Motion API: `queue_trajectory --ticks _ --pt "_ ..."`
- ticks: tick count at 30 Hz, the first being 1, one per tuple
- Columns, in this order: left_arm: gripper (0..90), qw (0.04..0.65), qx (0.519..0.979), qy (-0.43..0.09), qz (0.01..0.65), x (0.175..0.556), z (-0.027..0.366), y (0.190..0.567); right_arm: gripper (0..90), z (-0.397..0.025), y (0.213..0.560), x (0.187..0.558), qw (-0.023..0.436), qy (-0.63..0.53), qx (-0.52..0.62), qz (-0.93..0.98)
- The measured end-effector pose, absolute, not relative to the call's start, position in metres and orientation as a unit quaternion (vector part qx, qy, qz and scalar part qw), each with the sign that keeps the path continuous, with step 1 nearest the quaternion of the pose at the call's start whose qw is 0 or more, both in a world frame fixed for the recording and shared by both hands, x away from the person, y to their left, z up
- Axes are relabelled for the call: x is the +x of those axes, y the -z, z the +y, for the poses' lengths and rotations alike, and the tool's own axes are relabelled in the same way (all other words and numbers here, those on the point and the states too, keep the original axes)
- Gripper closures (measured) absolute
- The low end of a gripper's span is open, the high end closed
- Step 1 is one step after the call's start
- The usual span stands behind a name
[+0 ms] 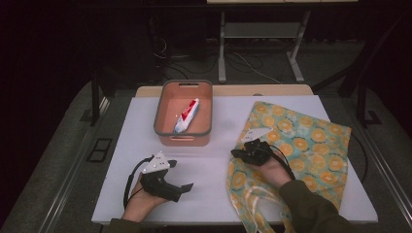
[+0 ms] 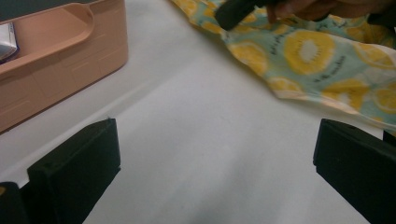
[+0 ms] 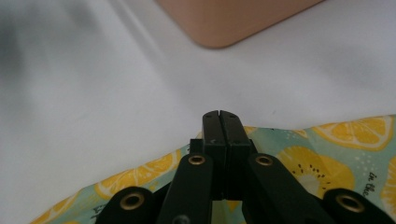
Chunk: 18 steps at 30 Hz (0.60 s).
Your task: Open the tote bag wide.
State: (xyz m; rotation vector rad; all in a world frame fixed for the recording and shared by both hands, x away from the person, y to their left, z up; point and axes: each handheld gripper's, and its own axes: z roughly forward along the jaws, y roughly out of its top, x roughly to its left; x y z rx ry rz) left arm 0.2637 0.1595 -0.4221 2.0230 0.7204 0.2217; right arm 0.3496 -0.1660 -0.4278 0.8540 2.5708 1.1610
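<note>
A mint cloth printed with yellow citrus slices (image 1: 301,145) lies spread over the right half of the white table (image 1: 214,160). My right gripper (image 1: 236,154) rests at the cloth's left edge and points left. In the right gripper view its jaws (image 3: 220,117) are pressed shut, the tips just past the cloth's (image 3: 299,163) hem, with no fabric seen between them. My left gripper (image 1: 180,177) sits on the bare table at the near left, aimed right. Its jaws (image 2: 217,128) stand wide open with nothing between them, facing the cloth (image 2: 308,51) and the other gripper (image 2: 236,11).
A salmon-coloured bin (image 1: 167,128) with a grey rim stands at the table's back middle and holds a toothpaste tube (image 1: 187,115). Its corner shows in both gripper views (image 2: 60,60) (image 3: 233,23). Bare tabletop separates the two grippers. Cables and a stand's legs lie beyond the table.
</note>
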Motion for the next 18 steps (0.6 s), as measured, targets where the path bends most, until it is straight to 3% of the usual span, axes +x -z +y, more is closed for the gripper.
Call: queue_trajectory --ticks 8,10,11,13,18 --pt "0.0 0.475 0.824 -0.091 0.295 0.263 0.161 0.421 89.9 -0.154 0.427 0.386 0.108 -0.384 0.322 0.859" --pt "0.0 0.475 0.825 -0.09 0.294 0.263 0.161 0.422 86.1 -0.156 0.428 0.388 0.102 -0.387 0.324 0.857" --pt "0.0 0.475 0.825 -0.09 0.294 0.263 0.161 0.422 69.3 -0.161 0.424 0.385 0.104 -0.393 0.329 0.852" --pt "0.0 0.474 0.825 -0.089 0.294 0.263 0.161 0.422 58.2 -0.167 0.415 0.38 0.096 -0.408 0.331 0.846" --pt "0.0 0.474 0.826 -0.091 0.292 0.262 0.159 0.421 43.7 -0.187 0.391 0.356 0.095 -0.428 0.319 0.84"
